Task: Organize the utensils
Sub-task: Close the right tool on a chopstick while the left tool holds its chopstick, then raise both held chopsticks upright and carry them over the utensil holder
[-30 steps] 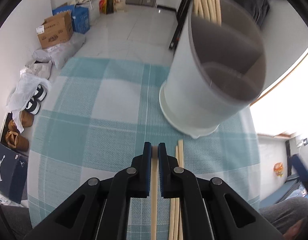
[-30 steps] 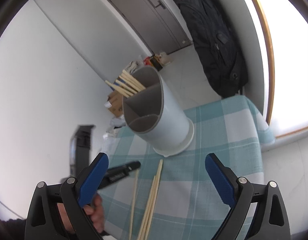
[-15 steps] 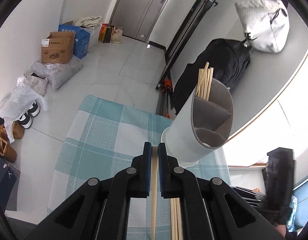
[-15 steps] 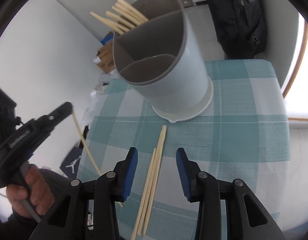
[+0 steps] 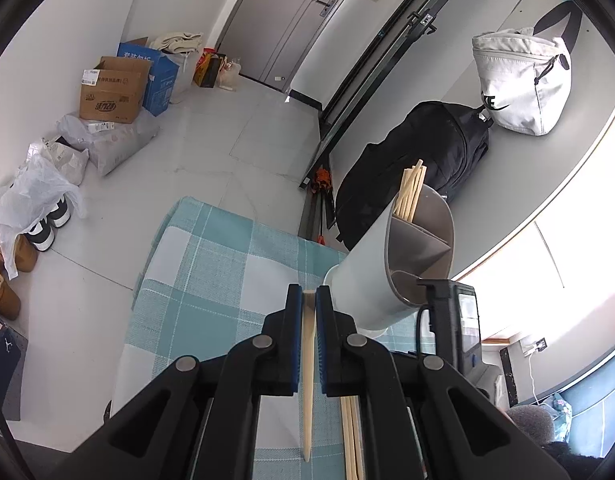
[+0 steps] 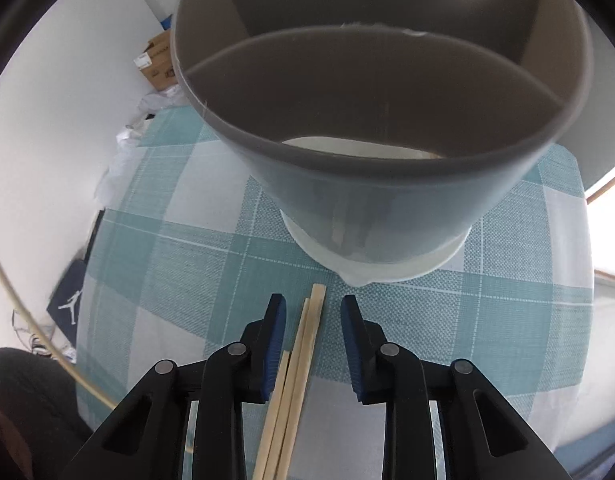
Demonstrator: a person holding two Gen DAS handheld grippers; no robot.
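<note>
Your left gripper jaws clamp one chopstick, long axis along the fingers. Your right gripper jaws stand partly open, straddling chopsticks lying toward the holder.

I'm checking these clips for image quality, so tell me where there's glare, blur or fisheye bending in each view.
Left wrist view: the window at right is blown out white, and door frames bow with fisheye curvature; the left claw and its chopstick are sharp. Right wrist view: the utensil holder looms close and swollen, and a chopstick at the left edge bends into an arc.
</note>
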